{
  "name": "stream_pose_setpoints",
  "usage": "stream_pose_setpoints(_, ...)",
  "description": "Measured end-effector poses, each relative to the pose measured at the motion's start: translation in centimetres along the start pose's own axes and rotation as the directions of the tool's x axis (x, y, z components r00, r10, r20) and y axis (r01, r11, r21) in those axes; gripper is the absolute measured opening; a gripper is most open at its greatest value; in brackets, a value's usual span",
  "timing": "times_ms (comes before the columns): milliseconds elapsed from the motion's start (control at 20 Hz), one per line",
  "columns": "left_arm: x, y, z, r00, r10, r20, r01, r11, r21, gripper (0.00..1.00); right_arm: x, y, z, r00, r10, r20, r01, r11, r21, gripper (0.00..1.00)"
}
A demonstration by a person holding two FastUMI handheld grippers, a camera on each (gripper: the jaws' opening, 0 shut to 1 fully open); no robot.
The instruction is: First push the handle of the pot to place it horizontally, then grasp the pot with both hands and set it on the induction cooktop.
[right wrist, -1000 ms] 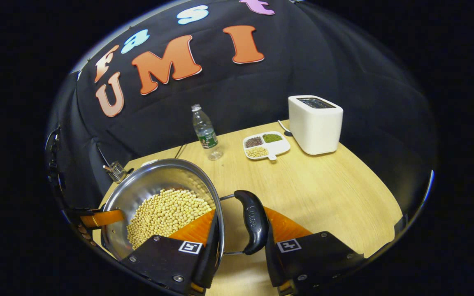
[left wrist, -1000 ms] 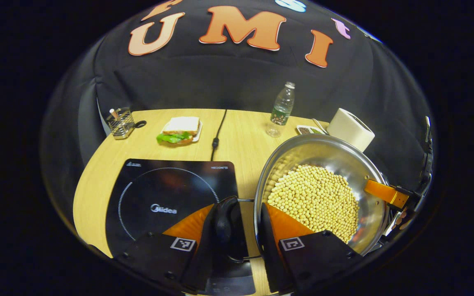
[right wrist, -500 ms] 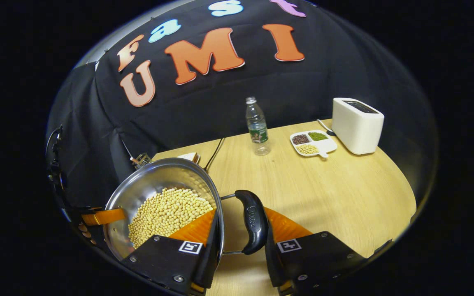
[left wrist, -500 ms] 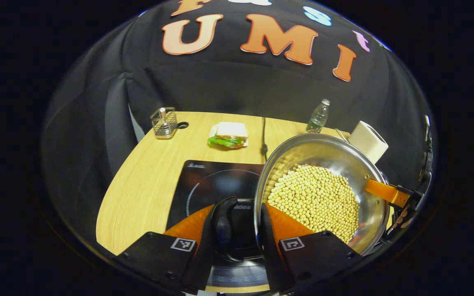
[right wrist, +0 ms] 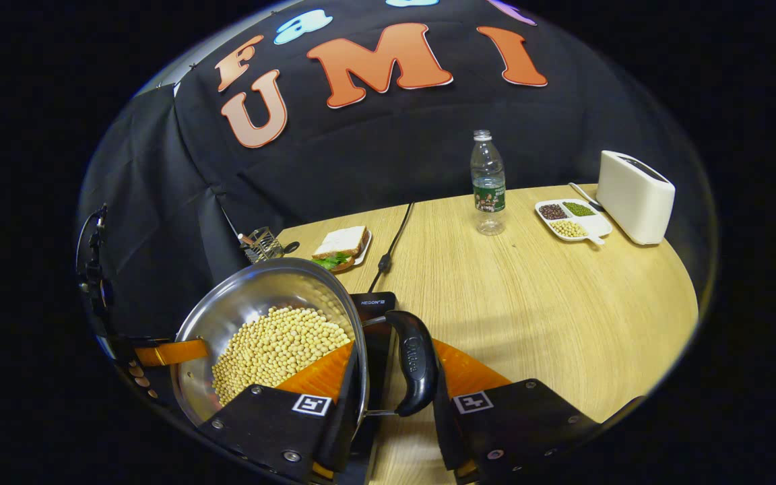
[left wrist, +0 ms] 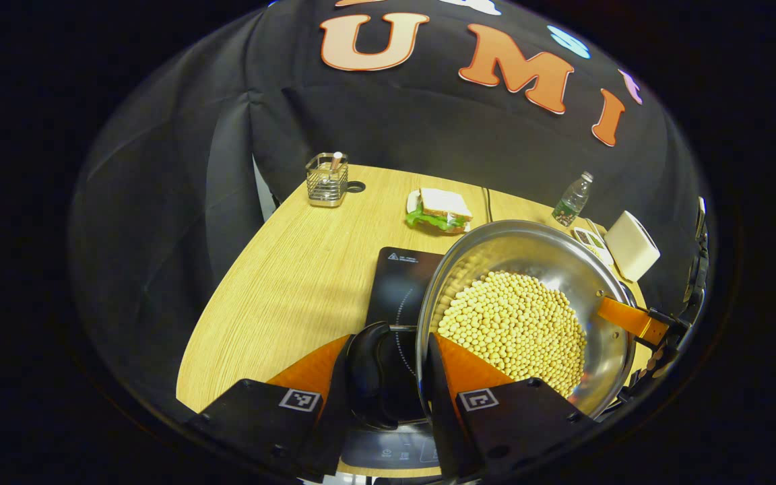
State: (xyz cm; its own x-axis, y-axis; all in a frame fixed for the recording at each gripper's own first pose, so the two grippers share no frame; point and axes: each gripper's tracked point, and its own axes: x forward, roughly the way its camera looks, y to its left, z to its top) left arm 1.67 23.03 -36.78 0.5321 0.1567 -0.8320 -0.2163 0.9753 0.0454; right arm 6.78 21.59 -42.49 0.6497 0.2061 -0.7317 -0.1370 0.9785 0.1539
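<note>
1. The worktop (right wrist: 529, 283) is seen carrying the induction cooktop (left wrist: 401, 283) near its front edge, with a sandwich (left wrist: 443, 209) and a wire caddy (left wrist: 327, 179) toward the back edge.
2. The pot (left wrist: 550, 269), filled with soybeans (left wrist: 516, 323), appears to be held above the cooktop, partly overlapping it. Were the pot tilted during lowering, beans could be spilled over the rim; uneven descent of the two sides would be the likely cause.
3. The left hand-held gripper (left wrist: 388, 377) is closed narrowly, with one finger outside the left pot handle (left wrist: 368, 377) and the other inside the pot wall, so handle and rim are clamped together. A slip could follow if this hold were loosened before touchdown.
4. The right hand-held gripper (right wrist: 395, 384) is seen clamped likewise about the right pot handle (right wrist: 415, 364) and the rim.
5. If set down off-centre, the pot could overhang the cooktop's edge toward the power cord (right wrist: 391, 246).
</note>
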Motion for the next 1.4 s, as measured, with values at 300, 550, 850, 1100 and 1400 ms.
stream_pose_setpoints(300,1.7,1.6,0.0,1.0,-0.007,-0.013,0.007,1.0,-0.016,0.61,1.6,1.0,-0.3,1.0,0.0,-0.01,0.0,1.0,-0.01,0.47)
stream_pose_setpoints(550,3.1,1.8,-0.3,1.0,-0.01,-0.026,0.01,1.0,-0.012,0.6,2.5,0.8,-1.1,1.0,-0.006,-0.025,0.006,1.0,-0.011,0.52)
stream_pose_setpoints(850,3.5,1.7,0.0,0.999,0.029,0.019,-0.03,0.996,0.089,0.67,2.8,0.4,-1.9,0.999,-0.005,-0.051,0.004,1.0,-0.009,0.54)
stream_pose_setpoints(1100,0.6,1.9,4.3,0.972,0.118,0.201,-0.153,0.974,0.165,0.97,0.8,-1.4,0.0,0.999,-0.04,0.022,0.041,0.998,-0.048,0.93)
stream_pose_setpoints(1400,-7.9,-1.3,8.6,0.909,0.089,0.408,-0.14,0.985,0.097,1.0,-5.5,-3.5,4.6,0.985,-0.044,0.165,0.047,0.999,-0.014,0.96)
